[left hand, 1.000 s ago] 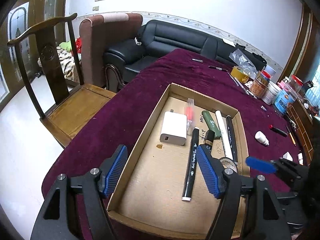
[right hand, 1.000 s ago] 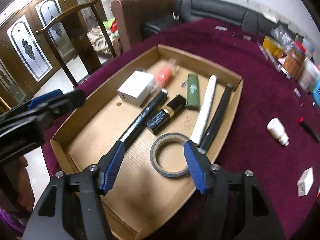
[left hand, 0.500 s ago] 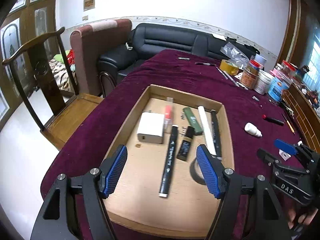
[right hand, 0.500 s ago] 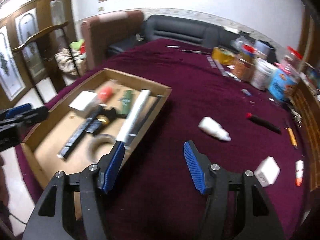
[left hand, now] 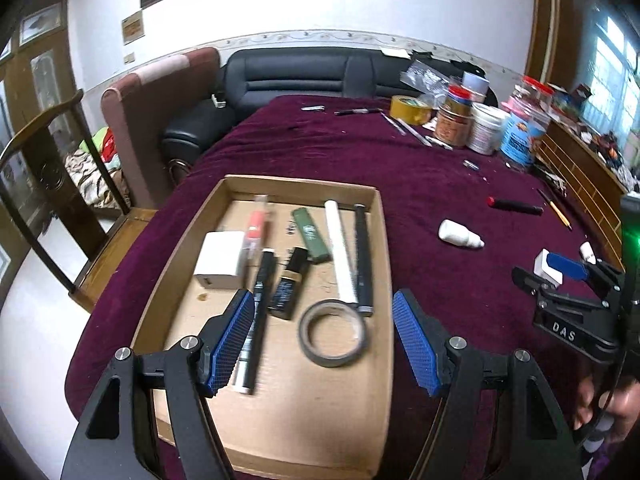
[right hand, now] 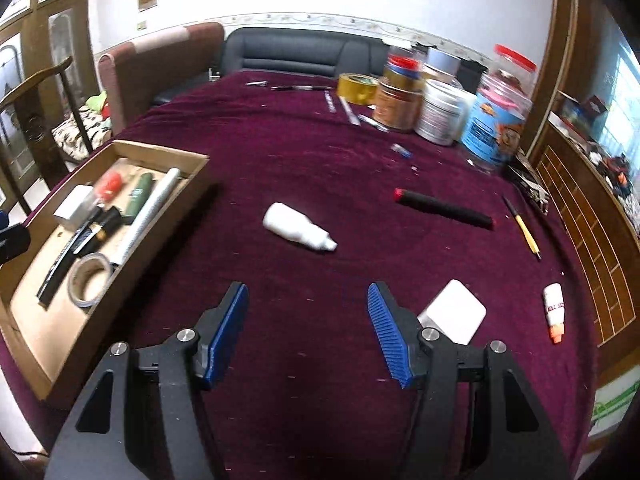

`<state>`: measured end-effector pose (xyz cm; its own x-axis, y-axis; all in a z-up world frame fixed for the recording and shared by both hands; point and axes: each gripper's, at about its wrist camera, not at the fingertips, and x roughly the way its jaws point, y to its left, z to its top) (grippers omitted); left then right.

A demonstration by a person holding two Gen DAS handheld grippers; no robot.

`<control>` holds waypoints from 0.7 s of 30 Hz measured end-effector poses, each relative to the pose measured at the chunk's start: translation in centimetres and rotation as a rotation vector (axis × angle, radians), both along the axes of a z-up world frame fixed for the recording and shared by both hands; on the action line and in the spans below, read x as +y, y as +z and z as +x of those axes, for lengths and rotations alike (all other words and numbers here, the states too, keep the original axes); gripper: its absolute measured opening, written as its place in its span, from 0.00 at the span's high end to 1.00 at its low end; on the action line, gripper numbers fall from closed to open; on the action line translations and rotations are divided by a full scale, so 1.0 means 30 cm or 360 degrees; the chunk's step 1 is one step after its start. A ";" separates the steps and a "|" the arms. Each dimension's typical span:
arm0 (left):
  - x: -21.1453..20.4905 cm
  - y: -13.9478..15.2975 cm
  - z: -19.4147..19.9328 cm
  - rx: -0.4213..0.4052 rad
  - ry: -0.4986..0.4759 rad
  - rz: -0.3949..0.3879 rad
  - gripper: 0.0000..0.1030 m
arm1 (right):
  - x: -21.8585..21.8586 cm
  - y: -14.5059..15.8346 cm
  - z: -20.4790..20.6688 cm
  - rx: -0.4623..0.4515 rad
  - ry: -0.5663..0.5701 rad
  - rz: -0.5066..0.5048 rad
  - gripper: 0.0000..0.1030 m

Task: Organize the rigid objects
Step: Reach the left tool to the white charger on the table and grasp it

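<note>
We hold the left hand-held gripper [left hand: 323,336] empty, jaws apart, above the cardboard tray [left hand: 385,280], where the tape roll [left hand: 333,333] lies. Our right hand-held gripper [right hand: 307,334], also spread and empty, hangs over the maroon worktop [right hand: 280,152], with the white bottle [right hand: 298,231] ahead and a white block [right hand: 454,317] just beside its right finger.

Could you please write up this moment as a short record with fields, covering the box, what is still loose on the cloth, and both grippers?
box: cardboard box on the purple cloth
in box: tape roll, white charger, green lighter, pens
loose on cloth: white bottle, black pen with red cap, white block
left gripper: open, empty, over the box
right gripper: open, empty, over bare cloth
</note>
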<state>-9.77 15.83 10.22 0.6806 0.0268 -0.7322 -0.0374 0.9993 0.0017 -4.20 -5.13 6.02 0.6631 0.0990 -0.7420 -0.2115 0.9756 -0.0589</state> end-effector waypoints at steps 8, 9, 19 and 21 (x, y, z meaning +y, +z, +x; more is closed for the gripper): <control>-0.123 -0.010 0.034 0.0055 -0.0088 0.0037 0.36 | -0.103 -0.016 0.029 0.0013 -0.0066 0.0017 0.41; -0.146 -0.011 0.043 0.0068 -0.0111 0.0036 0.36 | -0.119 -0.012 0.034 0.0004 -0.0075 0.0007 0.41; -0.377 -0.049 0.145 0.0221 -0.0336 0.0035 0.36 | -0.599 0.050 0.165 -0.0097 -0.0557 0.0237 0.34; -0.433 -0.068 0.173 0.0248 -0.0380 0.0028 0.36 | -0.692 0.044 0.155 -0.0127 -0.0641 0.0331 0.34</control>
<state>-4.57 2.84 8.19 0.5486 -0.1071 -0.8292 0.2011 0.9796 0.0065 0.44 -25.89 7.34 0.7335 -0.0367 -0.6788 0.1840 0.9720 0.1463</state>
